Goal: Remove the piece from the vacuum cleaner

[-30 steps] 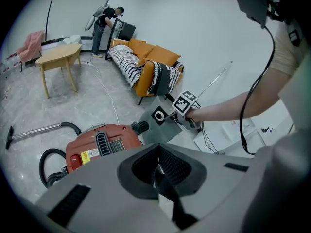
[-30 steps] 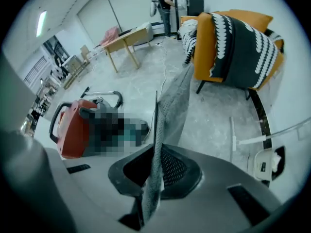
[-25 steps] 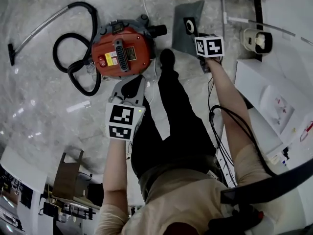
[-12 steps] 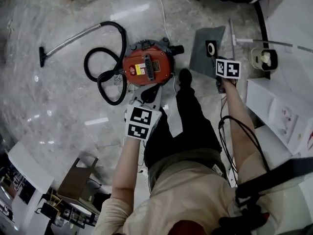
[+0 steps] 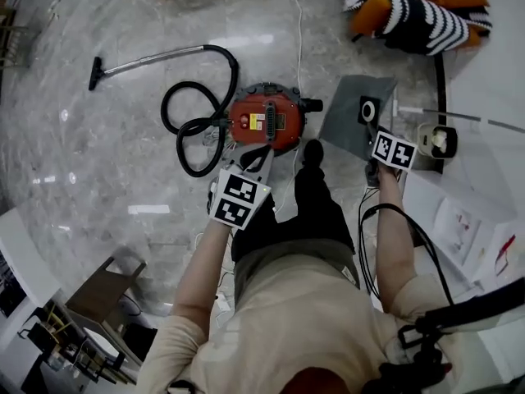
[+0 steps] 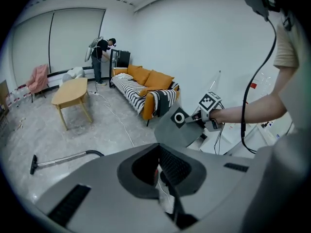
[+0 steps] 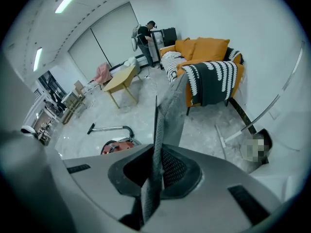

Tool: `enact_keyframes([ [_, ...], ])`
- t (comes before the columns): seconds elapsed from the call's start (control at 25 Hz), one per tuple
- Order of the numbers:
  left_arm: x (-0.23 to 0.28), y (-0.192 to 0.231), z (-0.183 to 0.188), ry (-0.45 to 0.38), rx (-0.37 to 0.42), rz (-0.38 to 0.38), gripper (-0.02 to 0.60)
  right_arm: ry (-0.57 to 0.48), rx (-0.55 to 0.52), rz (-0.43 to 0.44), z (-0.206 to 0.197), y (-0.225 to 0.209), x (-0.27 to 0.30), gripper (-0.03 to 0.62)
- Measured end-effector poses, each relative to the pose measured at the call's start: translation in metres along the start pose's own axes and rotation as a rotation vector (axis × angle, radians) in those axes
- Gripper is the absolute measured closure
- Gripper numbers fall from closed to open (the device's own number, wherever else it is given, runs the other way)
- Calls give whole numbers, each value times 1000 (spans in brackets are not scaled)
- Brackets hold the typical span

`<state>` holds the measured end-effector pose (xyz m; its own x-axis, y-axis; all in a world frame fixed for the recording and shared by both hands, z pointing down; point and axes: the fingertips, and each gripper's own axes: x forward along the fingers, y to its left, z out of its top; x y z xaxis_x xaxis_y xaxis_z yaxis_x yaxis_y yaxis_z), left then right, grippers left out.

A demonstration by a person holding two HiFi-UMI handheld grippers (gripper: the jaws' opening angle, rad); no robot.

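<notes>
Grey, flat and thin, the piece (image 5: 351, 113) hangs from the right claw (image 5: 373, 144), whose jaws are pinched tight on one edge, close to a white ring (image 5: 368, 110) set in the piece's face. In the right gripper view we see that edge running straight up between the pads, the rest of the piece spreading beyond the claw's tips. The red vacuum cleaner (image 5: 267, 121) stands on the floor (image 5: 98, 179), well below this claw and off to its left side, with clear floor showing between it and the piece. Its hose (image 5: 193, 125) lies coiled on the far side of the body.

The left claw (image 5: 261, 156) is above the near rim of the vacuum cleaner, apart from it. We read its jaws as closed together on nothing.

We judge the removal itself as done: the piece is free of the machine and held in the air. The next move calls for carrying it clear and finding a resting place, keeping the pinch firm, since a thin edge could slide out.
</notes>
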<state>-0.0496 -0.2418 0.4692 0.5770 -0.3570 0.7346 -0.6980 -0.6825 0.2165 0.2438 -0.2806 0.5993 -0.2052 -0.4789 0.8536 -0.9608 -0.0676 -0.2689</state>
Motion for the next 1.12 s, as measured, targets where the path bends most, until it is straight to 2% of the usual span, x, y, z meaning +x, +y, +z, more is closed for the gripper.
enact_keyframes([
  [0.24, -41, -3, 11, -57, 33, -5, 578, -67, -30, -14, 17, 25, -51, 569],
  [0.6, -103, -11, 28, -141, 139, -10, 577, -155, -84, -21, 11, 77, -131, 569],
  [0.8, -135, -11, 26, -181, 164, -18, 578, -221, -109, 20, -2, 113, -168, 569],
  [1.12, -150, -23, 2, -175, 200, -109, 578, -324, -98, 58, -18, 160, -225, 569],
])
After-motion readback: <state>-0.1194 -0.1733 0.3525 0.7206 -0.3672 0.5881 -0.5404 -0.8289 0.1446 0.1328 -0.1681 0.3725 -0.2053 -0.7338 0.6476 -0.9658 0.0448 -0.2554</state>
